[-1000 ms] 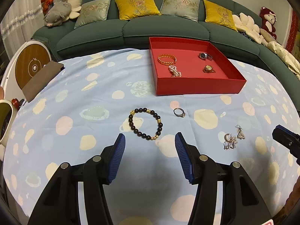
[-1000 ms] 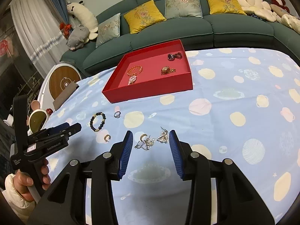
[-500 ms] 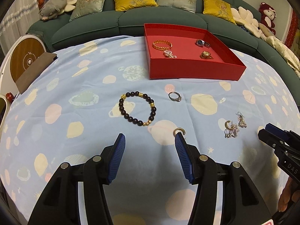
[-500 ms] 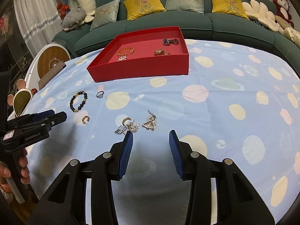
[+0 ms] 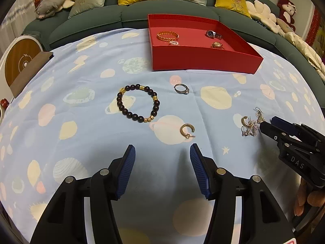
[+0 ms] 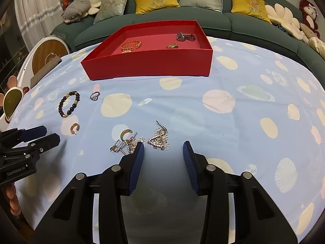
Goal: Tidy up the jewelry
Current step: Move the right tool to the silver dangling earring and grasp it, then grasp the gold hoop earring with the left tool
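1. Two grippers hover low over the tablecloth, both with jaws spread wide and holding nothing: the left gripper and the right gripper, each with ribbed blue pads on black fingers.
2. Just ahead of the left gripper lies a gold C-shaped hoop earring with a thin post, resting on a pale planet print, apart from both fingers.
3. Beyond it sits a beaded bracelet, a ring of dark round beads broken by a few gold spacer beads, lying flat and open like a loop.
4. To the right of the bracelet is a silver ring with a small stone setting.
5. Close before the right gripper lies a tangle of earrings: a gold hoop, sparkly triangular drops with little flower shapes, and bare hooks. The left pad's tip overlaps the heap's edge in the right wrist view; whether it touches I cannot tell.
6. Farther back stands the red tray, a shallow box with straight walls, holding a gold chain bracelet, a small pale piece beside it, and two watches.
7. Everything rests on a light blue tablecloth printed with planets, with a dark green sofa and cushions behind.
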`<action>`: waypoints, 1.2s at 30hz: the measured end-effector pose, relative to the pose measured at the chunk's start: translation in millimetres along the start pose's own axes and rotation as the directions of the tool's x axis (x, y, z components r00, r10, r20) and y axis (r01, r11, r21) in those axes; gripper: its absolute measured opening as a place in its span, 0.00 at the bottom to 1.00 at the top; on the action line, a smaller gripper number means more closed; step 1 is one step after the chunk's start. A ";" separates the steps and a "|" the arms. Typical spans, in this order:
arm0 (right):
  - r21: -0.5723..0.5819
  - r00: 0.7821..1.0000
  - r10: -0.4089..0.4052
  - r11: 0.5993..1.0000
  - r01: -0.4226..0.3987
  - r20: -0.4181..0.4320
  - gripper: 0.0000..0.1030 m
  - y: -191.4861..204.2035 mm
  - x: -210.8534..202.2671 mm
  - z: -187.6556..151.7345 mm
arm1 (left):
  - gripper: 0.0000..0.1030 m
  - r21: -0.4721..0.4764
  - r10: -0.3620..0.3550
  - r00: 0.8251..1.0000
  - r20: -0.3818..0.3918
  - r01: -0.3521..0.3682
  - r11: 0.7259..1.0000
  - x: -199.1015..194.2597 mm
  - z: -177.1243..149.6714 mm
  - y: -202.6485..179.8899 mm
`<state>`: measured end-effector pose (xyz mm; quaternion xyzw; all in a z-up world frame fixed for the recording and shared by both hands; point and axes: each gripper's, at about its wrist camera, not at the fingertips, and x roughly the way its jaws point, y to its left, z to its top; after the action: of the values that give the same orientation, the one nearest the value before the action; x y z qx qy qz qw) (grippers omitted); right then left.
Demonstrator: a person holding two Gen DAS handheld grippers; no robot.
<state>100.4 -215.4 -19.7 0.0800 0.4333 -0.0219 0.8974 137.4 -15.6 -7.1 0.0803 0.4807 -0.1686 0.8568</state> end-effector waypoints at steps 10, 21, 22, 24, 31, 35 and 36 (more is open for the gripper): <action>-0.051 1.000 -0.014 0.999 0.014 0.011 0.16 12.5 7.4 3.4 | 0.54 -0.027 -0.016 1.000 -0.004 0.016 1.000 -1.3 -1.0 7.9; -0.024 1.000 0.011 1.000 -0.011 0.006 0.01 5.6 2.0 3.4 | 0.54 -0.066 -0.067 0.998 -0.019 0.066 0.996 5.2 4.5 2.9; -0.018 1.000 0.014 1.000 -0.014 0.010 0.01 4.4 0.1 3.8 | 0.54 -0.064 -0.069 0.997 -0.020 0.067 0.996 6.0 4.6 1.7; -0.007 0.999 0.026 1.000 -0.026 0.019 0.01 1.9 -5.3 5.0 | 0.54 -0.060 -0.070 0.997 -0.022 0.069 0.996 7.5 4.7 -1.2; 0.022 0.996 0.072 0.997 -0.073 0.056 0.01 -1.8 -27.3 8.0 | 0.54 -0.057 -0.085 0.996 -0.028 0.084 0.995 14.5 7.8 -12.8; 0.026 0.994 0.090 0.995 -0.092 0.056 0.01 -2.4 -33.0 6.0 | 0.54 -0.061 -0.117 0.993 -0.013 0.116 0.991 11.8 9.5 -21.6; 0.027 0.994 0.093 0.995 -0.094 0.055 0.01 -2.9 -34.1 5.2 | 0.54 -0.056 -0.124 0.992 -0.008 0.123 0.991 10.0 10.2 -25.2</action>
<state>82.9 -220.1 9.8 0.1128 0.4044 0.0115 0.9075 141.1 -44.3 -9.7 0.0274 0.4940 -0.2075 0.8439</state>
